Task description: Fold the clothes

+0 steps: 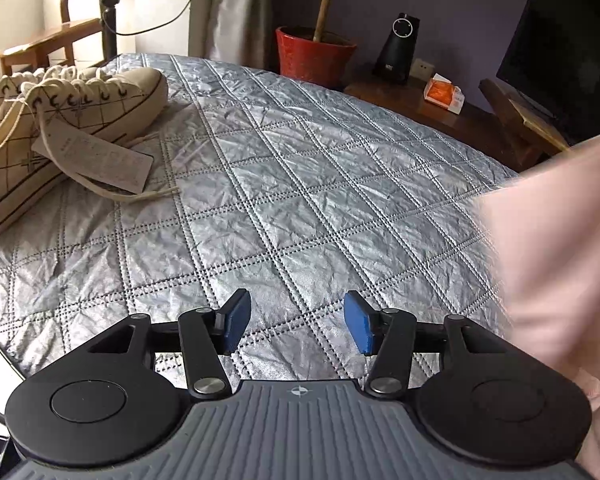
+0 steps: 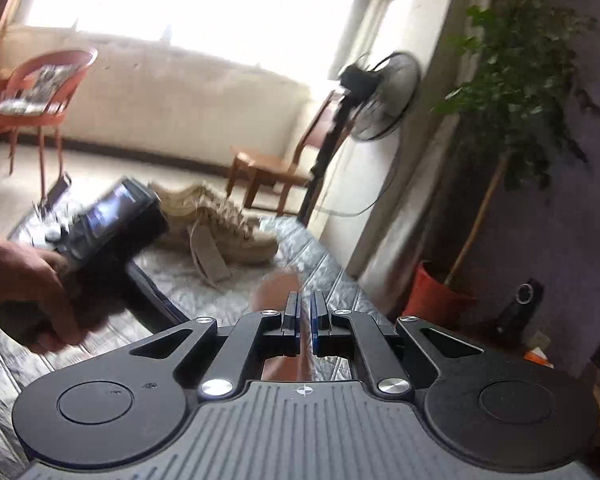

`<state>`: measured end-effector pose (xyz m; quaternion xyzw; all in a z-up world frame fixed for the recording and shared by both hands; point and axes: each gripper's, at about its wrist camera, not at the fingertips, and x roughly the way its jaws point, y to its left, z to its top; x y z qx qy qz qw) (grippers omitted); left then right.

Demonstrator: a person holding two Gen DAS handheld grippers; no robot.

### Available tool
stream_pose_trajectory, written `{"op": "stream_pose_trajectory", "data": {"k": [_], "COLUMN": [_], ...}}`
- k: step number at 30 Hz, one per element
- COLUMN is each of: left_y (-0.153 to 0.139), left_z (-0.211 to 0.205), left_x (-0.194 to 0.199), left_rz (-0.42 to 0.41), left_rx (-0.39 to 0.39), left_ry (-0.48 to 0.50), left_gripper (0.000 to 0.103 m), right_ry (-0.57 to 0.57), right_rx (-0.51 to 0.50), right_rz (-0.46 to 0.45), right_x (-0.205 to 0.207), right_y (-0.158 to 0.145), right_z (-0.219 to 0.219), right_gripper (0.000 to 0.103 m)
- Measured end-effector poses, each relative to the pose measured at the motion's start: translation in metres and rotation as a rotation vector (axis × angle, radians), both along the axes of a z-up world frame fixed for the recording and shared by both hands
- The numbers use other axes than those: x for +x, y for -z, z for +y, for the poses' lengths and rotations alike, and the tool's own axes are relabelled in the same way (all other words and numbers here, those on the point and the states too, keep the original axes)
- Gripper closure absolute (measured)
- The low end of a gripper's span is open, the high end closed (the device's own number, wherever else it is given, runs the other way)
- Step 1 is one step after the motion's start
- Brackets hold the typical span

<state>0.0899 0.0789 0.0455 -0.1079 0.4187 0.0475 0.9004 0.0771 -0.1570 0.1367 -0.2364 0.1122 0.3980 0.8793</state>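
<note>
A pale pink garment hangs blurred at the right edge of the left wrist view, over the silver quilted bedspread. My left gripper is open above the bare quilt, with nothing between its blue pads. In the right wrist view my right gripper is shut, and a thin strip of the pink garment shows between and below its pads. A hand holds the left gripper's body to the left, above the bed.
A pair of cream lace-up shoes with a paper tag lies at the bed's far left. Beyond the bed stand a red plant pot, a black speaker, a dark screen, a standing fan and wooden chairs.
</note>
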Motion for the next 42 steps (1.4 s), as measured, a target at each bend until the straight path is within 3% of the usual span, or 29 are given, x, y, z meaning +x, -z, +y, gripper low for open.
{"op": "stream_pose_trajectory", "data": {"k": [5, 8, 10, 11, 14, 20, 21, 22, 23, 25, 29, 34, 37, 39, 41, 42], "left_y": [0.003, 0.003, 0.002, 0.002, 0.002, 0.004, 0.004, 0.004, 0.005, 0.005, 0.003, 0.005, 0.005, 0.005, 0.005, 0.004], "left_z": [-0.001, 0.002, 0.007, 0.009, 0.011, 0.006, 0.005, 0.005, 0.005, 0.005, 0.003, -0.003, -0.003, -0.001, 0.003, 0.005], "left_x": [0.002, 0.003, 0.003, 0.003, 0.002, 0.002, 0.002, 0.003, 0.003, 0.003, 0.002, 0.003, 0.002, 0.002, 0.003, 0.003], "left_rz": [0.009, 0.006, 0.006, 0.006, 0.012, 0.025, 0.025, 0.025, 0.027, 0.028, 0.027, 0.031, 0.030, 0.029, 0.028, 0.028], "left_rx": [-0.002, -0.001, -0.005, -0.007, -0.013, -0.008, -0.005, -0.004, -0.004, -0.007, -0.005, 0.012, 0.013, 0.009, 0.004, 0.001], "left_ry": [0.001, -0.007, -0.026, -0.037, -0.044, -0.027, -0.023, -0.021, -0.021, -0.022, -0.011, -0.001, 0.001, -0.005, -0.021, -0.026], "left_gripper": [0.044, 0.043, 0.043, 0.043, 0.043, 0.042, 0.041, 0.040, 0.040, 0.040, 0.040, 0.038, 0.038, 0.038, 0.038, 0.038], "right_ry": [0.133, 0.267, 0.286, 0.289, 0.324, 0.433, 0.439, 0.432, 0.416, 0.386, 0.337, 0.388, 0.498, 0.564, 0.533, 0.475], "right_rx": [-0.080, -0.026, 0.003, -0.021, -0.093, -0.103, -0.093, -0.096, -0.103, -0.110, -0.088, -0.282, -0.326, -0.307, -0.236, -0.194], "right_rz": [0.080, 0.170, 0.221, 0.238, 0.375, 0.551, 0.604, 0.635, 0.641, 0.624, 0.534, 0.212, 0.123, 0.113, 0.164, 0.189], "right_x": [0.057, 0.069, 0.058, 0.052, 0.046, 0.062, 0.066, 0.066, 0.064, 0.057, 0.054, 0.059, 0.071, 0.069, 0.054, 0.041], "right_y": [0.037, 0.047, 0.048, 0.051, 0.068, 0.096, 0.098, 0.101, 0.102, 0.101, 0.086, 0.078, 0.082, 0.079, 0.070, 0.064], "right_z": [0.014, 0.007, 0.004, 0.006, 0.013, 0.005, 0.004, 0.005, 0.006, 0.008, 0.011, 0.033, 0.035, 0.031, 0.026, 0.024], "right_gripper": [0.095, 0.081, 0.053, 0.050, 0.051, 0.051, 0.058, 0.080, 0.090, 0.097, 0.097, 0.097, 0.097, 0.087, 0.067, 0.043]}}
